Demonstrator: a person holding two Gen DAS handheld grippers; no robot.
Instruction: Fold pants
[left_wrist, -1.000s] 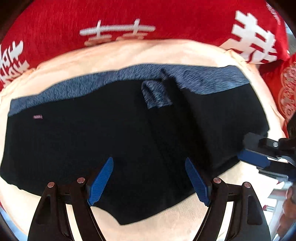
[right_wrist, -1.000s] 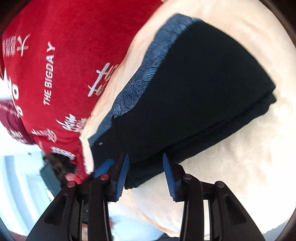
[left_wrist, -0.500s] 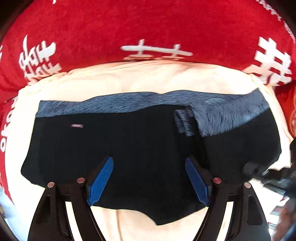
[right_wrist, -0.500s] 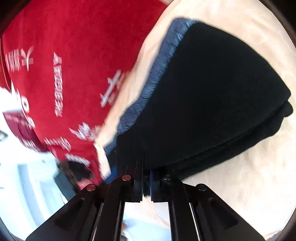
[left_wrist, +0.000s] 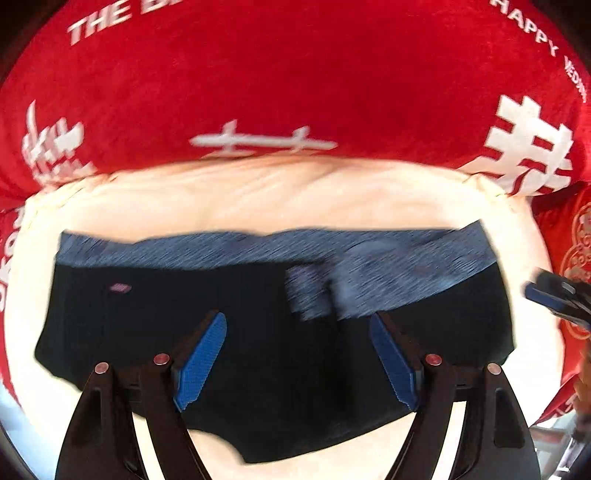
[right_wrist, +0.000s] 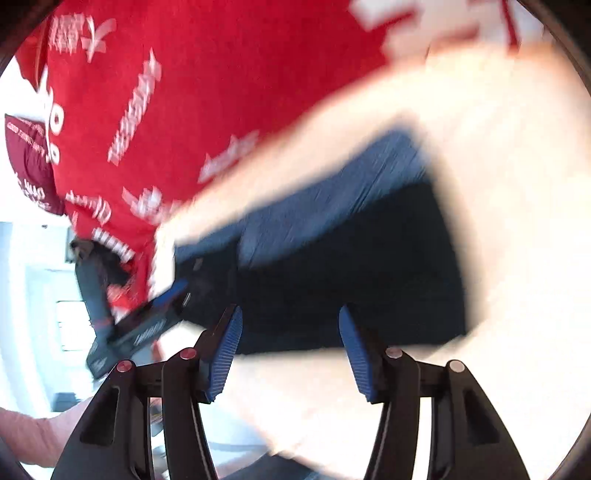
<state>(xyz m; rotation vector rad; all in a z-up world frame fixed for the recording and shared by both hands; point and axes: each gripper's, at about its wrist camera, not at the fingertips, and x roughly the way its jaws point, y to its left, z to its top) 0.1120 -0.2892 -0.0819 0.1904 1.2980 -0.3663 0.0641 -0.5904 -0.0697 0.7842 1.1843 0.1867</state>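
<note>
- Several layers of soft black knit make up the pants (left_wrist: 236, 332), already doubled into a compact bundle with a blue-grey waistband (left_wrist: 229, 251) along the far edge; we judge them light, limp and a little slippery between layers, so the stack could slide apart if dragged by one ply.
- They lie directly ahead of the left tongs (left_wrist: 295, 358), the near hem passing under and between the spread blue pads, and just beyond the right tongs (right_wrist: 291, 350), whose view is smeared with motion.
- We would take hold at an outer edge or corner, pinching every layer at once, and support the opposite side so the fold does not sag open; the waistband looks the firmest part to grip.
- Both pairs of tongs stand released, gaps wide, with no cloth caught in either.
- Under the pants we see a cream cushion (left_wrist: 280, 199), plump and yielding, so pressing down will sink rather than crease.
- Beyond the cushion, far from both tongs, sits red fabric with white lettering (left_wrist: 295, 81).
</note>
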